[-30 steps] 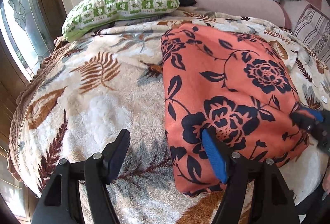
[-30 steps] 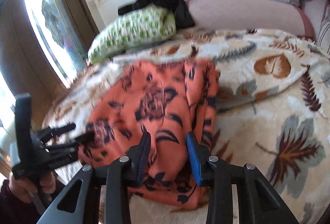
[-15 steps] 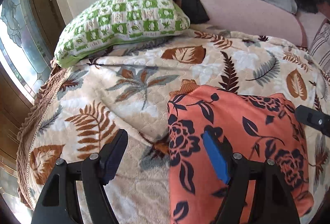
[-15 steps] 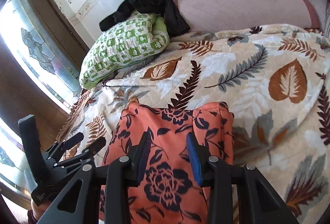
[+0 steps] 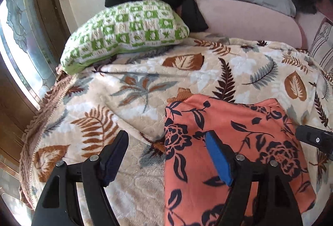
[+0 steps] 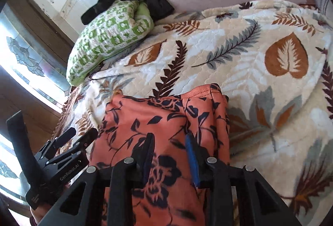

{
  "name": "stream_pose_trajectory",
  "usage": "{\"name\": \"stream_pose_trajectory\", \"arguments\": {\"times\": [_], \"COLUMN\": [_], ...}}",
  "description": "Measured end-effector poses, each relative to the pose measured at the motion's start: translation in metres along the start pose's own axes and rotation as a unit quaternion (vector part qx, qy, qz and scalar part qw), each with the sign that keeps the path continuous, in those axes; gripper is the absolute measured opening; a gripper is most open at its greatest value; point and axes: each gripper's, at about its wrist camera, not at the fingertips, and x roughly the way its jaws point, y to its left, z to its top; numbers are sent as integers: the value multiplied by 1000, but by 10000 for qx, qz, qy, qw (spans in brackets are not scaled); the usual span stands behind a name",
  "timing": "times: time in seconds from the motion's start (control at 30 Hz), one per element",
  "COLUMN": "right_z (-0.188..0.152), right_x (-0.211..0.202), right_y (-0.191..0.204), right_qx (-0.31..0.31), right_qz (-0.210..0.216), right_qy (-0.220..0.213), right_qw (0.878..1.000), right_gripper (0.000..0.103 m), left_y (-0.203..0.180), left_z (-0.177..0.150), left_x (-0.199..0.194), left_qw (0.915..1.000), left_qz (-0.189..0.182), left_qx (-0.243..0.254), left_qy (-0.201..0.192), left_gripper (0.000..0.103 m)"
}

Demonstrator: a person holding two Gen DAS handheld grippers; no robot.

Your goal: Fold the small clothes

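We see the orange floral garment point(image 5: 229, 142) lying folded on the leaf-patterned blanket point(image 5: 124, 101) of the bed. Our left gripper point(image 5: 166, 155) has its fingers spread wide and opening: the garment's left edge falls between them, the blue-padded finger over the cloth, the other over bare blanket, neither pressing. Our right gripper point(image 6: 169, 155) has its fingers narrow and closing above the garment's middle; we cannot tell whether they pinch any cloth. A green checked pillow point(image 5: 129, 30) lies beyond.

Orange garment point(image 5: 229, 142) with navy flowers, cream leaf-print blanket point(image 5: 145, 90), green-checked pillow point(image 5: 129, 28)
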Motion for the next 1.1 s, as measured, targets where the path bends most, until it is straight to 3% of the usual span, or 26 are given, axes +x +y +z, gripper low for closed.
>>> {"name": "stream_pose_trajectory", "arguments": {"times": [0.07, 0.1, 0.17, 0.3, 0.47, 0.53, 1.1], "right_z": [-15, -23, -38, -65, -89, -99, -114], "right_x": [-33, -50, -84, -145, -195, -213, -313], "right_y": [12, 19, 30, 49, 77, 89, 141], "right_qx": [-276, -425, -636, -786, -946, -1070, -1210], "right_qz": [-170, -250, -347, -534, -555, -682, -802], "right_qy": [-205, -299, -581, -1112, -1448, -1602, -2296], "right_qw": [9993, 9983, 9957, 9892, 9834, 9789, 9624], "right_gripper": [41, 59, 70, 70, 70, 70, 70], "left_y": [4, 8, 13, 20, 29, 31, 41], "left_z": [-6, -10, -18, -29, -36, -37, -30], "left_x": [-36, -53, -85, -136, -194, -215, -346], "left_qw": [9994, 9988, 9976, 9960, 9927, 9905, 9726], "left_qz": [158, 173, 150, 275, 298, 329, 87], "left_qx": [-108, -196, -316, -314, -371, -376, -328], "left_qy": [-278, -409, -597, -790, -1108, -1279, -2298], "left_gripper": [89, 90, 90, 90, 91, 100, 101]}}
